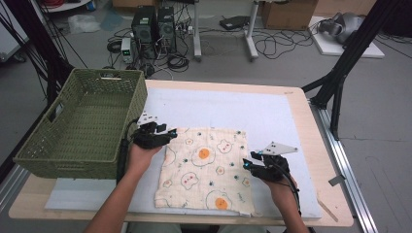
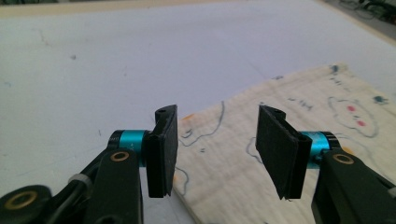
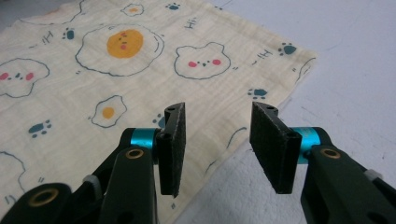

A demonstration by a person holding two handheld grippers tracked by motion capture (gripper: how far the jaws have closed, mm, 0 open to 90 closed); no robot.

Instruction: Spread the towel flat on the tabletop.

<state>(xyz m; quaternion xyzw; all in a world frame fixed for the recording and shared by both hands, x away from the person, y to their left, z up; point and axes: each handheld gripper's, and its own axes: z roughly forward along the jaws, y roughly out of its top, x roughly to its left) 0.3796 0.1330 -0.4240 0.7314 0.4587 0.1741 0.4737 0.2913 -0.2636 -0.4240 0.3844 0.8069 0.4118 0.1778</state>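
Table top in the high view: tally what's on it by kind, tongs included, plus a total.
Green woven basket: 1
Printed cloth: 1
Pale blue mat: 1
Hand-held tongs: 2, the left tongs and the right tongs, both open over the cloth's edges
Total: 5
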